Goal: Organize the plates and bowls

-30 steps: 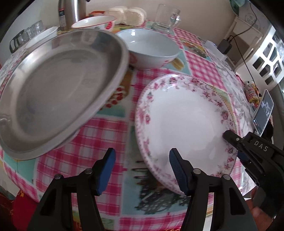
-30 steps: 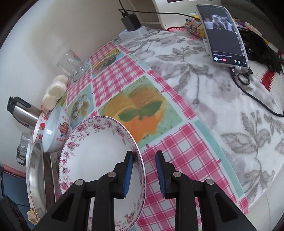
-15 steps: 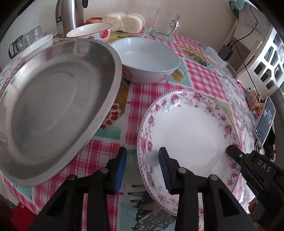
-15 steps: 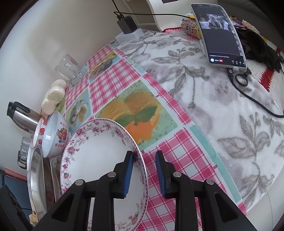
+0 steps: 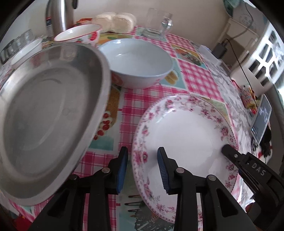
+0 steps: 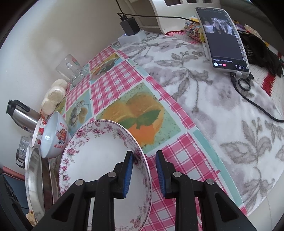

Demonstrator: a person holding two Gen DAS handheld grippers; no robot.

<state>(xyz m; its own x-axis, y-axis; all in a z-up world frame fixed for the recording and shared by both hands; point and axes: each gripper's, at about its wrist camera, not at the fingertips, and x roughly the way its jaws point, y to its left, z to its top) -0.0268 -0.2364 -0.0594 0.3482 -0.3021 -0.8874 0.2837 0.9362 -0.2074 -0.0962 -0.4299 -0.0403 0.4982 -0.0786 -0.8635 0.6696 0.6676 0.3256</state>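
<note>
A white plate with a pink flower rim (image 5: pixel 188 128) lies on the checked tablecloth; it also shows in the right wrist view (image 6: pixel 95 152). My left gripper (image 5: pixel 142 168) straddles its near left rim, jaws a little apart and not pressed on it. My right gripper (image 6: pixel 143 170) straddles the opposite rim, partly closed with a gap left. It shows in the left wrist view (image 5: pixel 229 151) at the plate's right edge. A large steel plate (image 5: pixel 48 113) sits to the left. A pale blue bowl (image 5: pixel 138 62) and a red-patterned bowl (image 5: pixel 79 33) stand behind.
A steel kettle (image 5: pixel 58 14), a glass mug (image 5: pixel 158 23), buns (image 5: pixel 115 21) and small glasses (image 5: pixel 17 40) line the back edge. A phone (image 6: pixel 223 35) with its cable lies on the grey floral cloth (image 6: pixel 213 99) to the right.
My left gripper went from wide open to narrow and moved onto the flower plate's left rim. The right gripper stayed on the opposite rim. The plate's far edge looks slightly lower.
</note>
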